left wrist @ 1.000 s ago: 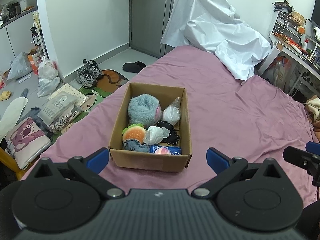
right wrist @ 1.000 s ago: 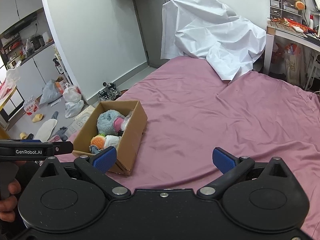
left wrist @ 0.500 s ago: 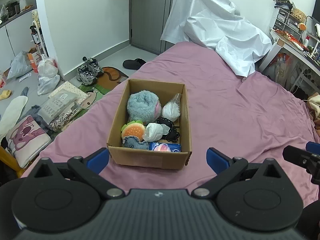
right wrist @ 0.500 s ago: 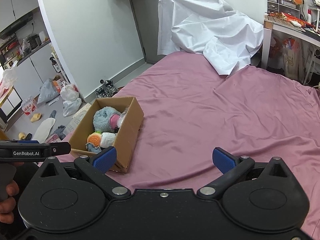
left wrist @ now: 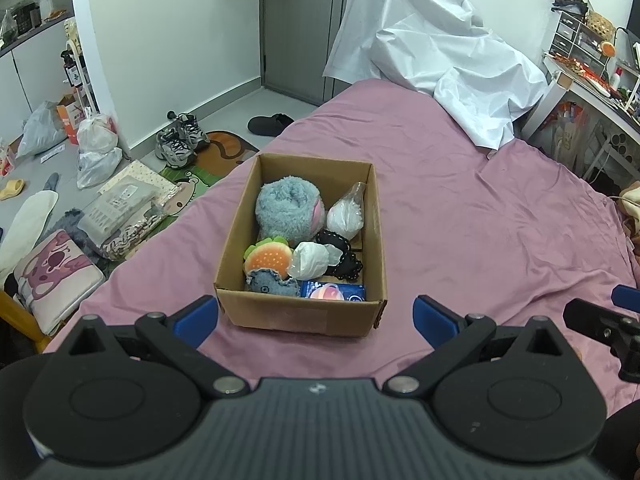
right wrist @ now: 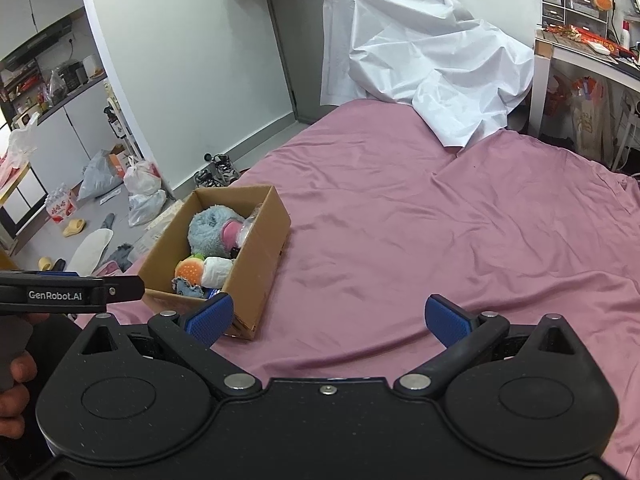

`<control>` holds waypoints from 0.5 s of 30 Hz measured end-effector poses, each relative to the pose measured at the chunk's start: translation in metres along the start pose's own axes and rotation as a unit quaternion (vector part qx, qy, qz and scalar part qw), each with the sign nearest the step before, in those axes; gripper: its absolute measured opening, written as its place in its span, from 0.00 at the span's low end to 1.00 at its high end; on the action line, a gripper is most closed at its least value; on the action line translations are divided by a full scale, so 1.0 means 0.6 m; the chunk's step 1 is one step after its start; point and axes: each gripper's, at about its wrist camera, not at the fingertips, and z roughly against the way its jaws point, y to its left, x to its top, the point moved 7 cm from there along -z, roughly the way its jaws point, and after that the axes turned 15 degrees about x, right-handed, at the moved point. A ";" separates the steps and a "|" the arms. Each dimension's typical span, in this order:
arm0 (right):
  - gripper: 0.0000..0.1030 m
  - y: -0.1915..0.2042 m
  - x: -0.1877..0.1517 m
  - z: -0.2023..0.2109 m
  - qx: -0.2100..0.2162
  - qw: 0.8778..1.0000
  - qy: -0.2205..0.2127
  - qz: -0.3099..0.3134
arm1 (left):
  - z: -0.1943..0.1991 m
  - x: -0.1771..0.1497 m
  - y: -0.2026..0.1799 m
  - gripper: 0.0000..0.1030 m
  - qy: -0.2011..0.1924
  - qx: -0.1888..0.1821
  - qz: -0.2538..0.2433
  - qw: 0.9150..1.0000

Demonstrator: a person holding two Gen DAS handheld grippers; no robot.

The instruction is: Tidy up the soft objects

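Note:
A cardboard box [left wrist: 370,208] [right wrist: 262,264] sits on the pink bed sheet [left wrist: 480,220] near its left edge. Inside lie a fluffy blue plush [left wrist: 286,208] [right wrist: 212,228], a burger toy [left wrist: 269,258] [right wrist: 191,269], a grey-blue plush [left wrist: 272,285], a crumpled white bag [left wrist: 310,260], a clear bag of white filling [left wrist: 346,216], a black soft piece [left wrist: 342,256] and a blue packet [left wrist: 334,292]. My left gripper [left wrist: 316,318] hovers open just in front of the box, holding nothing. My right gripper [right wrist: 328,318] is open too, over bare sheet right of the box.
A white sheet [left wrist: 432,52] covers something at the bed's head. Shoes [left wrist: 178,140], bags [left wrist: 96,152] and cushions [left wrist: 52,276] litter the floor left of the bed. A cluttered desk [left wrist: 592,80] stands at the right. Wide bare sheet lies right of the box.
Both grippers have drawn back and risen a little, so the box sits slightly farther off. Both stay open; nothing in the box moved.

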 end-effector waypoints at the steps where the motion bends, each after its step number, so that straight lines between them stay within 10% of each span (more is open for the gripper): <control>1: 1.00 0.000 0.000 0.000 0.000 1.000 0.000 -0.001 | 0.000 0.000 -0.001 1.00 -0.001 0.000 -0.001 1.000; 15: 1.00 -0.005 0.001 0.000 -0.002 1.000 -0.001 -0.002 | 0.004 -0.006 -0.021 1.00 0.000 -0.002 -0.009 1.000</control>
